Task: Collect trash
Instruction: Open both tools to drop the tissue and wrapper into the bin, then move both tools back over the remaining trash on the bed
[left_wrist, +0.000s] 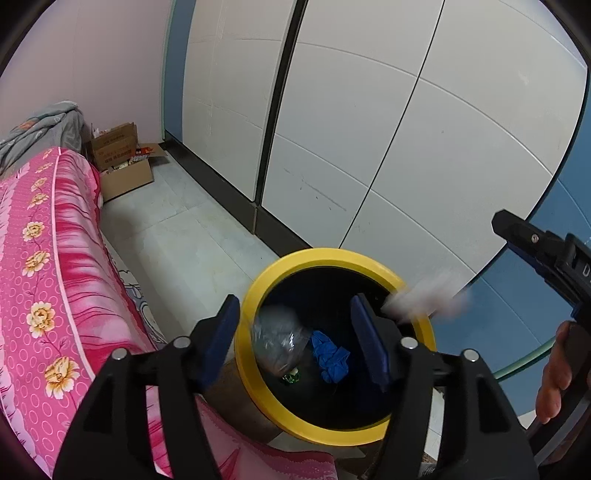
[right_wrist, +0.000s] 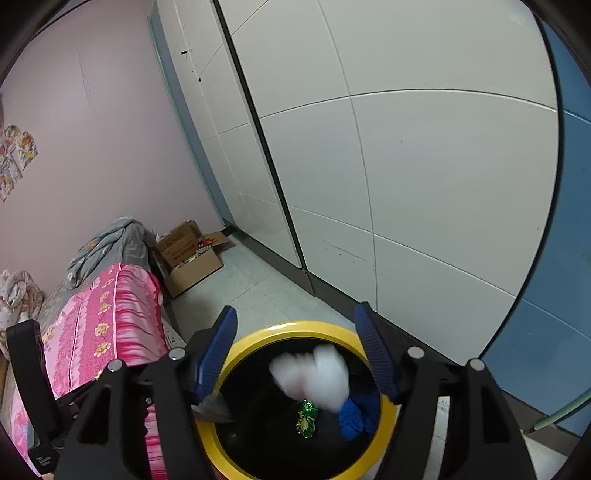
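A black bin with a yellow rim (left_wrist: 321, 254) stands on the floor under both grippers. Inside lie a grey plastic bag (left_wrist: 277, 339), a blue cloth (left_wrist: 330, 354) and a green wrapper (left_wrist: 291, 376). My left gripper (left_wrist: 297, 332) is open above the bin's mouth, nothing touching its blue pads. My right gripper (right_wrist: 295, 343) is open too, over the yellow rim (right_wrist: 291, 326). A blurred white paper wad (right_wrist: 314, 373) is in the air between its fingers, clear of both pads. The white wad (left_wrist: 424, 295) shows over the rim's right side in the left wrist view.
A bed with a pink flowered cover (left_wrist: 55, 258) runs close along the bin's left side. White wardrobe doors (left_wrist: 369, 129) stand behind it. Open cardboard boxes (left_wrist: 122, 162) sit at the far wall. A hand (left_wrist: 557, 369) holds the right gripper's handle.
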